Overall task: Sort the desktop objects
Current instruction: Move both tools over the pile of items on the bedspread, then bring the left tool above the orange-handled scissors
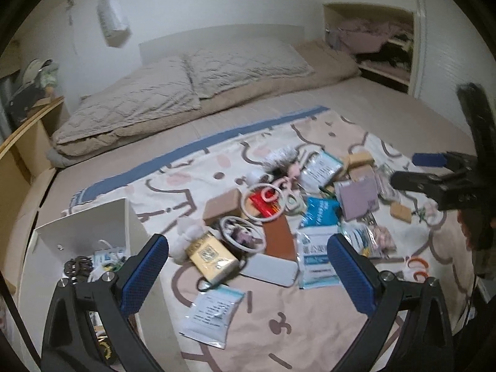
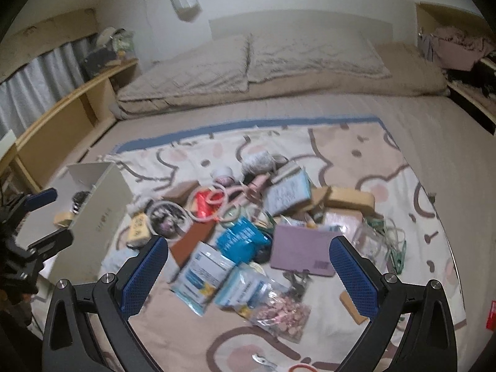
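Two hand-held grippers hover above a bed [image 1: 387, 105] strewn with small household items. The left hand-held gripper [image 1: 248, 266] is held low over the near edge of a patterned blanket [image 1: 173, 173], its blue-padded fingers [image 1: 145, 276] spread wide with nothing between them; it points toward the pillows [image 1: 173, 93] at the head of the bed. The right hand-held gripper [image 2: 249, 266] hangs at a similar height to the right, fingers [image 2: 353, 276] likewise wide apart and empty, angled forward over the pile. Seen from the left wrist view, the right hand-held gripper [image 1: 412, 170] reaches in from the right edge, above the clutter and touching none of it.

The clutter lies heaped on the blanket: a yellow box [image 1: 210, 257] just beside a coiled white cable [image 1: 241, 232], a red packet [image 1: 263, 204] ringed by a white hoop, a brown cardboard box [image 1: 221, 207], a blue pouch [image 2: 241, 241], a lilac notebook [image 2: 300, 251], white sachets [image 1: 214, 313] and a clear bag of pink pieces [image 2: 279, 313]. A white open bin [image 1: 93, 235] stands at the pile's left, on the blanket's edge, already holding a few small things, among them a dark clip and a packet. Both views are slightly blurred.
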Motion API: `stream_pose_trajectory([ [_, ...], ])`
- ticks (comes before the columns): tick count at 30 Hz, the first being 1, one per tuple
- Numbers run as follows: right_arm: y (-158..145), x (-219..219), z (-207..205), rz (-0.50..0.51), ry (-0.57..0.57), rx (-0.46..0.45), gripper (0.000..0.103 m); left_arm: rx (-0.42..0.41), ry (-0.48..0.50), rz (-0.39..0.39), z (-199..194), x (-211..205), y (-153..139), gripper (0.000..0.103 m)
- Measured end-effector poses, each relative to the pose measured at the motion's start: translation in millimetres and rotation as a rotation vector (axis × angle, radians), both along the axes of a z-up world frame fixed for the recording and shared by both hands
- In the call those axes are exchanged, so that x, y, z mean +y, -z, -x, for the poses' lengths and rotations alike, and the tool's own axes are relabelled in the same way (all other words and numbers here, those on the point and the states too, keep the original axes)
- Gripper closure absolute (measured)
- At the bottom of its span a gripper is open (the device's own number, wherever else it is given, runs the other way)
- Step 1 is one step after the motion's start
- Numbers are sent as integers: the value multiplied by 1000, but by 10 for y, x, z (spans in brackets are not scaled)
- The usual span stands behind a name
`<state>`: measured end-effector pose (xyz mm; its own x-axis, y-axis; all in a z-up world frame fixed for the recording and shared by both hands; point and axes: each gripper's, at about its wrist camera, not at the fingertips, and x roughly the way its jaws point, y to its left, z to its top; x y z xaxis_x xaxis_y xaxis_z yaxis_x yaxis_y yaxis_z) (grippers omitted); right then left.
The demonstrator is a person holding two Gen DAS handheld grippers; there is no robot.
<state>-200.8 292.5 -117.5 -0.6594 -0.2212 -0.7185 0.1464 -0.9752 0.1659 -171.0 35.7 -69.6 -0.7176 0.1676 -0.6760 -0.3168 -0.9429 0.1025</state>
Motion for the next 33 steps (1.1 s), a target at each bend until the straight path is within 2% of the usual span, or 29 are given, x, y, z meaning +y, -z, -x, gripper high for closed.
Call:
stream_pose_trajectory([
  [6, 281, 300, 135, 20, 83, -105, 0, -22, 114, 81, -82, 362, 303, 0],
  [11, 443, 577, 140, -15, 142, -149, 0, -92, 204, 96, -190, 661, 526, 0],
  [15, 555, 718, 88, -52, 146, -184, 0, -110, 268, 113, -293, 869, 649, 0],
  [19, 643, 796, -10, -121, 113, -203, 0, -140, 314, 116, -355, 1019, 767, 0],
  [21, 676, 813, -74, -160, 79, -202, 0, -162, 319, 133, -393, 1090, 836, 0],
  [25, 789, 818, -229, -242, -6, -219, 0, -229, 348, 120, -474, 1197, 966, 0],
  [33, 1088, 790, -481, -343, -174, -317, 0, -280, 398, 132, -578, 1398, 1148, 0],
])
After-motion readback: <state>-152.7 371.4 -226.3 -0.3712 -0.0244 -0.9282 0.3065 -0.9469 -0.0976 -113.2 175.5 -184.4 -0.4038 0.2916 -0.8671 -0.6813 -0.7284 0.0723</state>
